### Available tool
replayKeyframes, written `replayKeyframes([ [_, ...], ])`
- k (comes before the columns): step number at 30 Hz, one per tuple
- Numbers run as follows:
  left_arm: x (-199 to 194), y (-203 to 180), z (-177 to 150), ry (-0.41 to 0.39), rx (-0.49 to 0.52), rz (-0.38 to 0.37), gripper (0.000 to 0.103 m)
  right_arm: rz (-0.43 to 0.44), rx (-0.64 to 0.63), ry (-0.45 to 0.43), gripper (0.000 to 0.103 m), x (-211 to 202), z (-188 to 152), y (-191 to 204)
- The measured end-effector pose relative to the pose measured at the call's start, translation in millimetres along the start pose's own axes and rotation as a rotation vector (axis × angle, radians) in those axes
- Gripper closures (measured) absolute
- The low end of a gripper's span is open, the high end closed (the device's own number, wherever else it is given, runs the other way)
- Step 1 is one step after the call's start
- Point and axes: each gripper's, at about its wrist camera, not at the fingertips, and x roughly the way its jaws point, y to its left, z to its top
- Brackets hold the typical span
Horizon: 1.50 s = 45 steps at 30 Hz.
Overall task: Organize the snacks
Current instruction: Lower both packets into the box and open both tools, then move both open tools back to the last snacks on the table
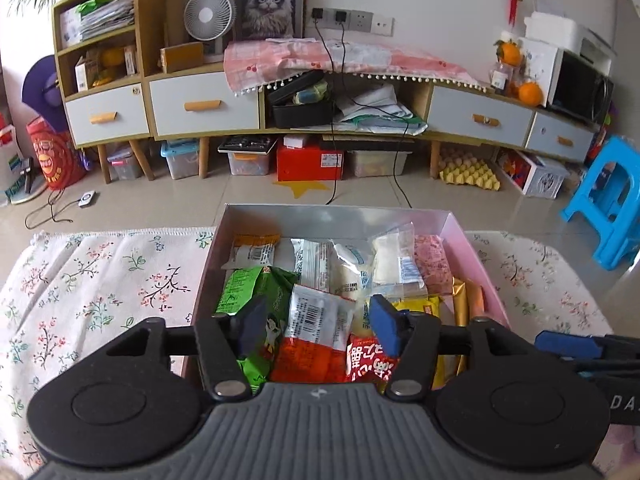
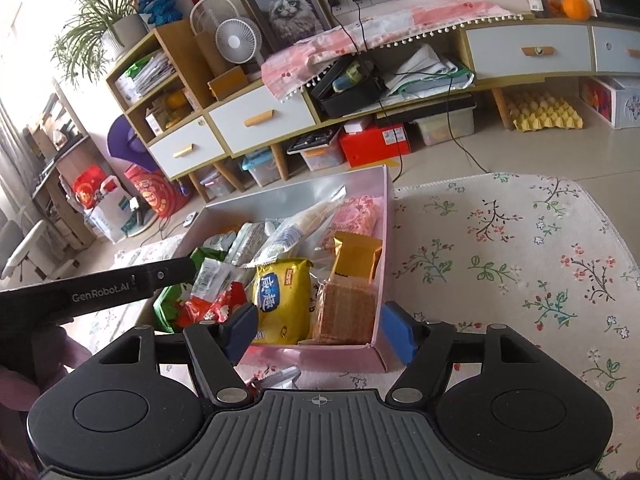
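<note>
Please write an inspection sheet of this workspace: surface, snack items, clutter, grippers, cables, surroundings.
Surface: floral tablecloth, bare around the box.
Job's things: pink box full of snack packets; yellow packet and green packet near its front.
Clutter: nothing seen on the cloth.
Grippers: left gripper open over the packets; right gripper open at the box's near corner.
Cables: black cables trail from wall sockets to the floor.
Surroundings: cabinet, fan, blue stool.

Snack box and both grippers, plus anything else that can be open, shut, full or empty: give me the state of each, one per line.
Snack box: lidless, packed with snack packets.
Left gripper: open, above the packets, holding nothing.
Right gripper: open, at the box's near wall, holding nothing.
Yellow packet: sealed, lying in the box.
Drawers: shut.
Fan: blades hidden by the grille, can't tell if running.
</note>
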Motion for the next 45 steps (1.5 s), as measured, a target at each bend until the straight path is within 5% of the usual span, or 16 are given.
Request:
replayKeyframes([
  [13,-20.2,20.2,-18.8,0.051,-0.037,0.025,0.026,0.003,0.005,0.011,0.023,-12.9,-2.7,7.6],
  [29,-56.6,52.3,-52.2,0.163,-0.118,0.029,0.005,-0.038,0.033,0.159,0.018,-41.9,-25.4,27.9],
  [45,-35.7,10.6,-75.3,0.249,-0.135,0.019,0.003,-0.158,0.009,0.207,0.014,-29.4,-43.8,24.3],
])
